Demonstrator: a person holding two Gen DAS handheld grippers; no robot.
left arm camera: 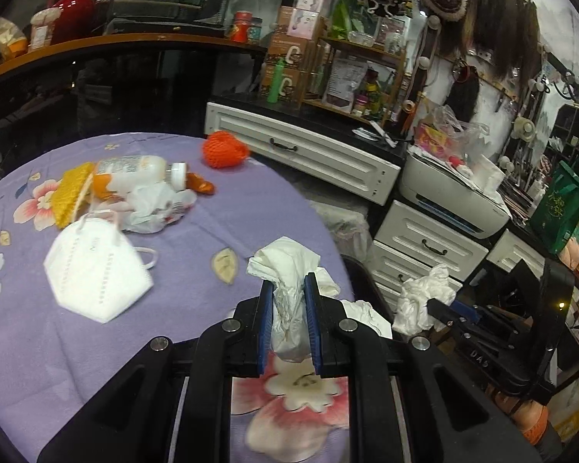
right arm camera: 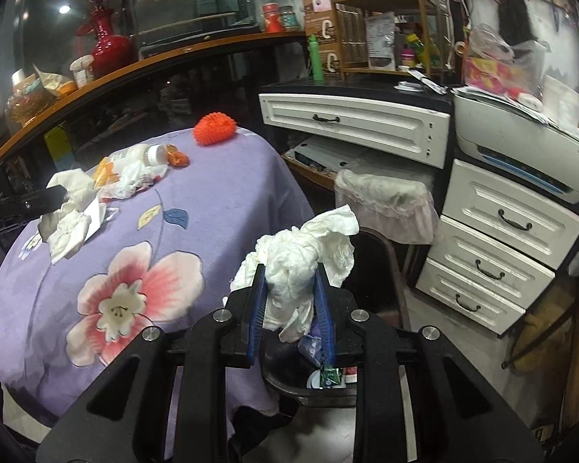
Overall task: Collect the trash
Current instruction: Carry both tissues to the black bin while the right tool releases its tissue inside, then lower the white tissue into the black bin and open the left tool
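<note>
My left gripper [left arm camera: 289, 283] is shut on a crumpled white tissue [left arm camera: 285, 256], held over the near right edge of the purple floral tablecloth [left arm camera: 197, 239]. My right gripper [right arm camera: 289, 272] is shut on a bigger white tissue wad [right arm camera: 301, 258], held past the table's edge above a dark trash bin [right arm camera: 289, 389] with wrappers inside. On the cloth lie a white face mask [left arm camera: 96, 266], a white bottle [left arm camera: 135, 169], crumpled plastic [left arm camera: 154, 208], a yellow piece [left arm camera: 71, 193] and an orange net ball [left arm camera: 224, 148]. The left wrist view shows the right gripper [left arm camera: 440, 306] with its tissue [left arm camera: 424, 295].
White drawer units [right arm camera: 501, 254] and a printer [right arm camera: 521, 154] stand to the right of the table. A lace-covered stool or basket [right arm camera: 386, 200] sits behind the bin. A curved wooden shelf [right arm camera: 135, 65] with a red vase [right arm camera: 108, 42] runs along the back.
</note>
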